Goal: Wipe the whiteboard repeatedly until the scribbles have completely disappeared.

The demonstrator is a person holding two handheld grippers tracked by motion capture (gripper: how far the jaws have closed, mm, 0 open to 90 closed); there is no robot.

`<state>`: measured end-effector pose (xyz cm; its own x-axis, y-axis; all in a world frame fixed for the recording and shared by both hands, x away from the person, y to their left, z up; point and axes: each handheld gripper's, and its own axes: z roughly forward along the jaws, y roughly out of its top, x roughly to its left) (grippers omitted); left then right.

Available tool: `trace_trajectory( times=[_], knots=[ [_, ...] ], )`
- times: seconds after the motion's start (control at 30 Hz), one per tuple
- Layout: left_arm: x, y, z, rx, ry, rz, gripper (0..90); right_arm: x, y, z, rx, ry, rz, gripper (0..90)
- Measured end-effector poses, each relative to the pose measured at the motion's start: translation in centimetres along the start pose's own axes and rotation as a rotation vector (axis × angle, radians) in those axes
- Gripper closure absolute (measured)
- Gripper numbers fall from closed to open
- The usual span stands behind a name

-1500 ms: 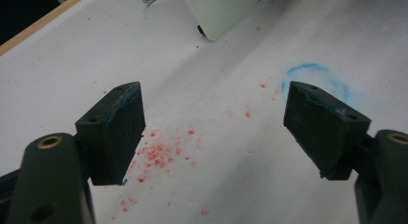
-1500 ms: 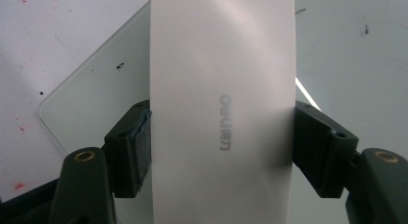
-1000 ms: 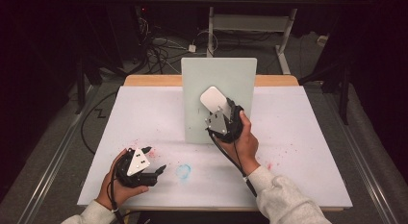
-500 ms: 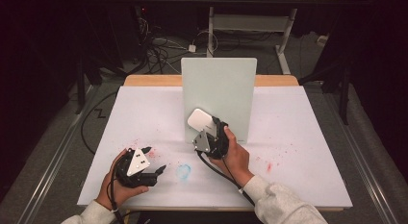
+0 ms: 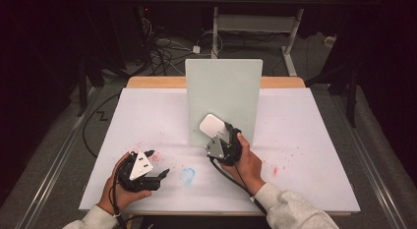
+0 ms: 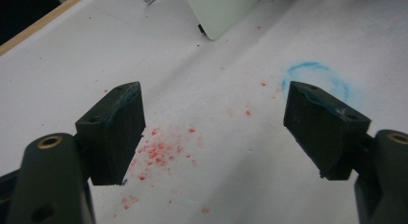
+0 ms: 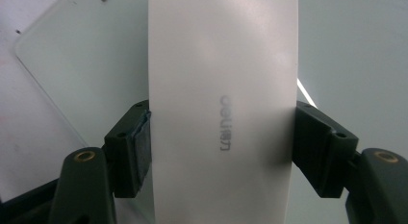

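The right gripper (image 5: 220,133) clamps a white eraser (image 7: 221,104) against the upright board (image 5: 223,91); the left gripper (image 6: 211,123) rests wide open, empty, over the table (image 5: 314,155).

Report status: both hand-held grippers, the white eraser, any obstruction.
Right hand-held gripper shut on white eraser, at upright board. Left hand-held gripper open, empty, over red specks. Nothing blocking.

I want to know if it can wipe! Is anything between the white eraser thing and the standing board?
Nothing visible. The right hand-held gripper holds the white eraser directly before the upright board; whether it touches the board cannot be told.
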<state>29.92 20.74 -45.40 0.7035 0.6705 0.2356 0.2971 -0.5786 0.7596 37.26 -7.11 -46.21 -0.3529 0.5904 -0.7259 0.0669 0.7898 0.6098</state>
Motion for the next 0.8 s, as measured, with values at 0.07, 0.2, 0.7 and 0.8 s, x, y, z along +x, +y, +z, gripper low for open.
trace_trajectory(
  times=[0.07,0.2,0.7,0.8],
  knots=[
    [0.0,0.0,0.0,-0.001,0.0,0.0,21.6,-0.6,-0.3,-0.1,0.007,-0.013,0.012,31.3],
    [-0.1,0.1,0.0,0.0,0.0,0.002,21.7,-1.9,-0.1,-0.2,0.003,-0.027,0.045,31.3],
    [0.0,0.0,0.1,-0.002,-0.006,-0.004,21.7,-1.9,4.0,0.7,-0.027,-0.063,0.03,31.3],
    [-0.1,0.0,0.1,0.0,-0.006,0.0,21.7,0.1,3.6,0.7,-0.012,-0.036,-0.046,31.3]
  ],
)
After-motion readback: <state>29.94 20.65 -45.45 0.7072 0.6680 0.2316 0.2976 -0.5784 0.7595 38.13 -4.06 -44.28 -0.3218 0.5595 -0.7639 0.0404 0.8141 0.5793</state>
